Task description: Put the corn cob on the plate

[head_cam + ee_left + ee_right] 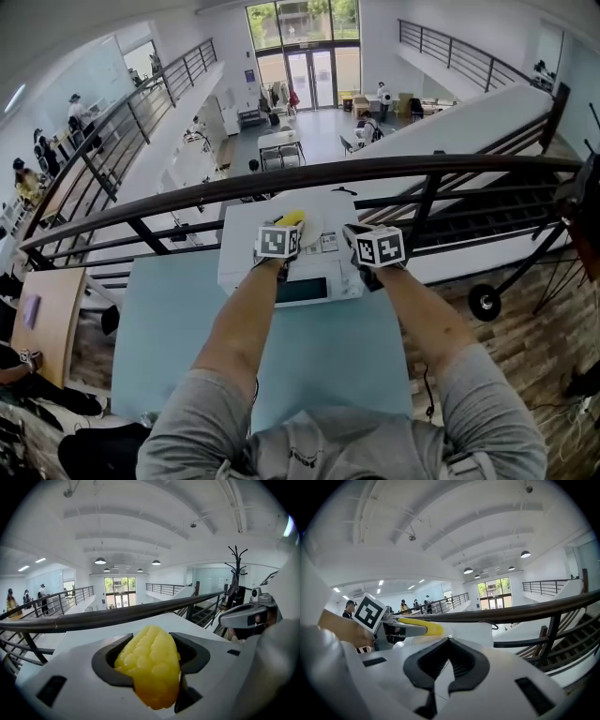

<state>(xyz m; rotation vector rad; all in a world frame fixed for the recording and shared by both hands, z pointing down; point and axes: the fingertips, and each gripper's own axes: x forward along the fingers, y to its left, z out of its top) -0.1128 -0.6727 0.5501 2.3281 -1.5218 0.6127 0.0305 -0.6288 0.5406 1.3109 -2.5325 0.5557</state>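
A yellow corn cob (149,668) fills the middle of the left gripper view, with my left gripper (150,670) shut on it. From the head view the cob (292,217) pokes out beyond my left gripper (287,228), above the far part of a white box. A pale round plate (314,228) lies just right of the cob and is hard to tell from the white top. My right gripper (356,232) hovers to the right of the plate. Its jaws (446,665) stand shut with nothing between them. The right gripper view shows the cob (423,627) off to its left.
The white box (328,277) with a dark panel (302,291) stands on a light blue table (187,328). A dark handrail (394,169) runs across just beyond it, above a drop to a lower floor. Several people stand on the walkway at far left.
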